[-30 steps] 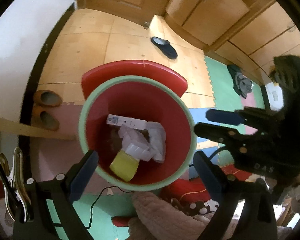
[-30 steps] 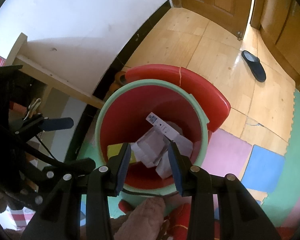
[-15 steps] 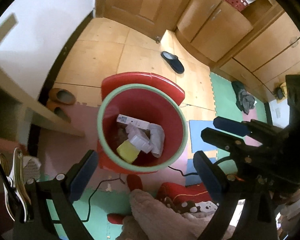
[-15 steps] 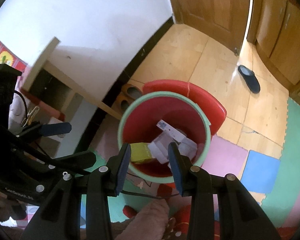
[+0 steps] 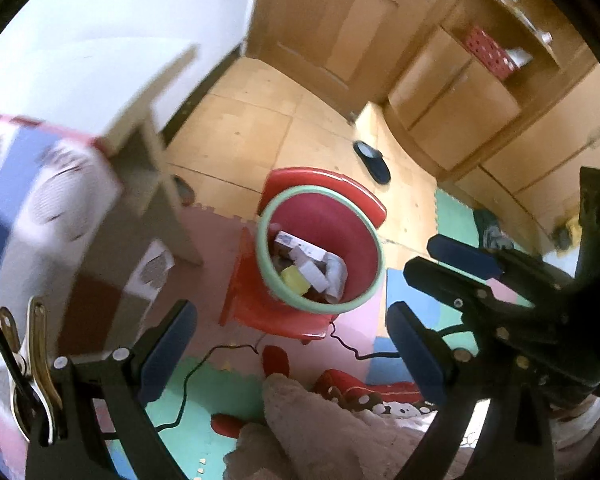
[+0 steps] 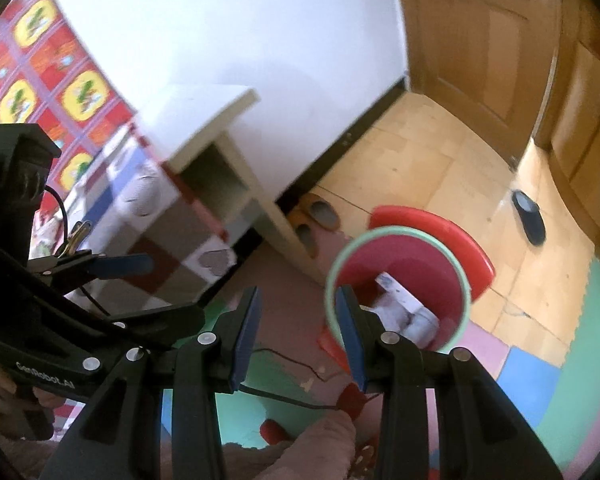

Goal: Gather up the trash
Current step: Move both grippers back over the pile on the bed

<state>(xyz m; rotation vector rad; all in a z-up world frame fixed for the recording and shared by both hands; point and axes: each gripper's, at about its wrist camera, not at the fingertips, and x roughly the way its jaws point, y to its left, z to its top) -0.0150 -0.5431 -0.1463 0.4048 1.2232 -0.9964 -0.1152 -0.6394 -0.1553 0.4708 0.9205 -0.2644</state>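
Both grippers had risen well away from the round red plastic bin with a pale green rim (image 5: 320, 252) since the earlier frames, so the bin shrank in each view and more of the room came in: the cream wooden shelf unit (image 6: 236, 152) against the white wall and the cloth in blue, white and brown squares (image 5: 40, 216) beside it. Both views were smeared with motion.

The left gripper (image 5: 288, 356) had its blue-padded fingers (image 5: 166, 350) spread wide with nothing between them. The right gripper (image 6: 296, 332) also showed a clear gap between its fingers (image 6: 350, 334), and these too were empty.

The trash lay inside the bin: a long white box with a printed end (image 5: 300, 246), crumpled white paper (image 5: 334, 276) and a yellow block (image 5: 294, 278), all heaped on the bin floor. The bin stood on a red plastic stool (image 5: 276, 312) over the coloured foam floor mats (image 6: 532, 376), with a black cable (image 5: 228, 350) trailing across the mats below it.

Judging by the empty fingers and the filled bin, the dropping step appeared finished and the hands were pulling back. Whether more trash remained could not be told, since no loose scrap showed clearly on the floor. The next move probably called for swinging toward the next piece, if any, with fingers kept open for the approach and clear of the cable.
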